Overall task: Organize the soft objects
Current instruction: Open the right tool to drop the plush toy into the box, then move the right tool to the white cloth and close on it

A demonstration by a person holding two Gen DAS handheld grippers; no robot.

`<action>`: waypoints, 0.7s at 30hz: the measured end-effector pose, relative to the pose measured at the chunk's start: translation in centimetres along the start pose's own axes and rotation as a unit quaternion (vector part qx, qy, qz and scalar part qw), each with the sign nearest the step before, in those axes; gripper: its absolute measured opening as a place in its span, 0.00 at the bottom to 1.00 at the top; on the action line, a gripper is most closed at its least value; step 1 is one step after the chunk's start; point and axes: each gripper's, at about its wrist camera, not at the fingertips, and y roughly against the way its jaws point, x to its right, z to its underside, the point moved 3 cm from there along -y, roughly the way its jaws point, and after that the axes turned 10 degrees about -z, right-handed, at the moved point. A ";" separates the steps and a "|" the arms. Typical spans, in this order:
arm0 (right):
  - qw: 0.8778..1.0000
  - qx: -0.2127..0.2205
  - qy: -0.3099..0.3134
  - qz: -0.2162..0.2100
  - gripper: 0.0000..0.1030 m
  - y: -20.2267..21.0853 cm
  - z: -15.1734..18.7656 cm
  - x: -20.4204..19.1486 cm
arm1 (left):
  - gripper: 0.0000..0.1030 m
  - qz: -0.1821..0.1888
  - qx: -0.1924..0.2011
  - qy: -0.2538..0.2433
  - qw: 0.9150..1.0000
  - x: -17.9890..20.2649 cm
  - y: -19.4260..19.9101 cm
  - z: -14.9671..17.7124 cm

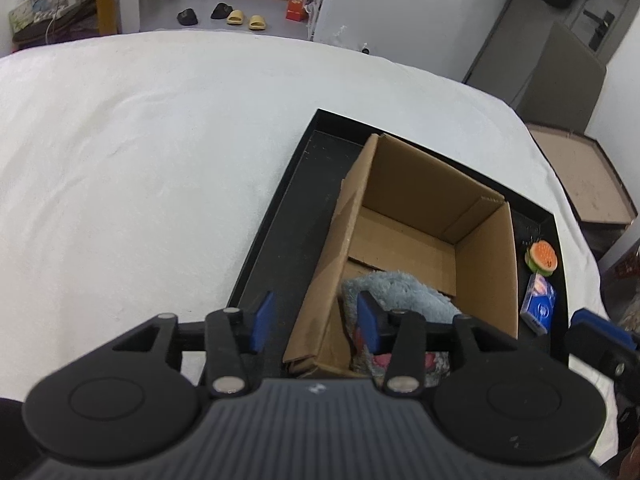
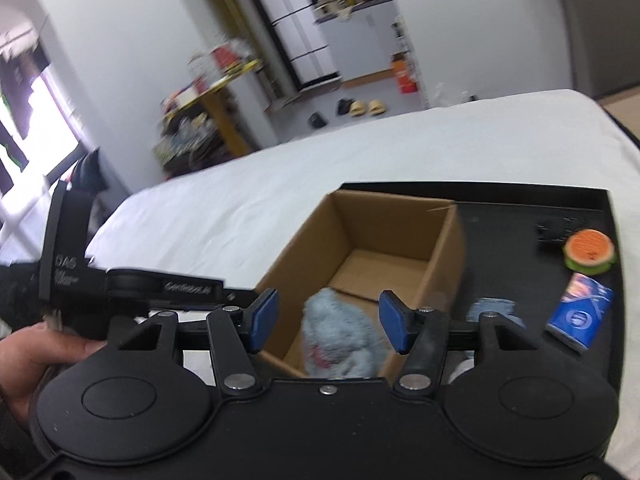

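Cardboard box [image 1: 420, 216] far half open; plush toy [image 1: 396, 296] nearside.

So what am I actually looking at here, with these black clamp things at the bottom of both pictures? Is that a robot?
No robot: a person carries a hand-held gripper in each hand, and each has a wide-angle camera looking forward along its two blue-padded fingers. One picture comes from the left hand-held gripper, the other from the right hand-held gripper. Both stand open and hold nothing. In the right view you can also see the person's hand gripping the left tool.

Below them a white cloth covers the surface. On it lies a black tray holding an open cardboard box. Inside the box sits a fluffy grey-blue soft toy, already put away. Beside the box on the tray lie a small burger-shaped item and a blue packet.
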 end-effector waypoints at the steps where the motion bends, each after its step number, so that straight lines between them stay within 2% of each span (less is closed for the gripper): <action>1: 1.000 0.006 -0.003 0.004 0.54 0.1 0.1 0.4 | 0.44 -0.002 0.001 -0.006 1.000 0.2 0.0 0.1; 5: 1.000 0.018 -0.016 0.018 0.54 0.0 0.9 1.5 | 0.45 -0.015 -0.001 -0.012 1.000 0.8 -0.1 0.2; 12: 0.998 0.013 -0.039 0.050 0.54 0.1 2.2 4.6 | 0.45 -0.028 0.005 -0.025 0.999 2.0 0.0 0.2; 21: 0.985 -0.026 -0.128 0.112 0.54 -1.0 4.6 10.0 | 0.46 -0.043 0.014 -0.046 0.998 3.3 -0.4 0.0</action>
